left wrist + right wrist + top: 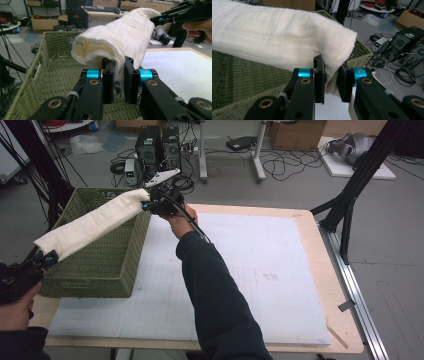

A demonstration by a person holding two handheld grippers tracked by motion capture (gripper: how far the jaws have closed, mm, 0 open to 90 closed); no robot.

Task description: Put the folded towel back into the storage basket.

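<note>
Black jaws of the left hand-held gripper [118, 82] rise closest in its own view, pressed on one end of a rolled cream towel [120, 40]; a bit of cloth with blue marks hangs down between them. From there the towel runs away over the green woven basket [57, 75] to the right hand-held gripper [160, 19], which pinches its far end.

Seen from above, the towel [92, 222] stretches in the air across the basket [107, 265], from the left hand-held gripper [44, 257] at the basket's near left corner up to the right hand-held gripper [149, 205] at its far right corner. It hangs above the basket's open top, clear of the bottom. The basket stands on the left part of the bench [310, 227], partly on a white mat [240, 270].

Along the right hand-held gripper [331, 81] in its own view, the jaws squeeze the towel's [274, 37] folded edge, with the basket [244, 82] beneath.
</note>
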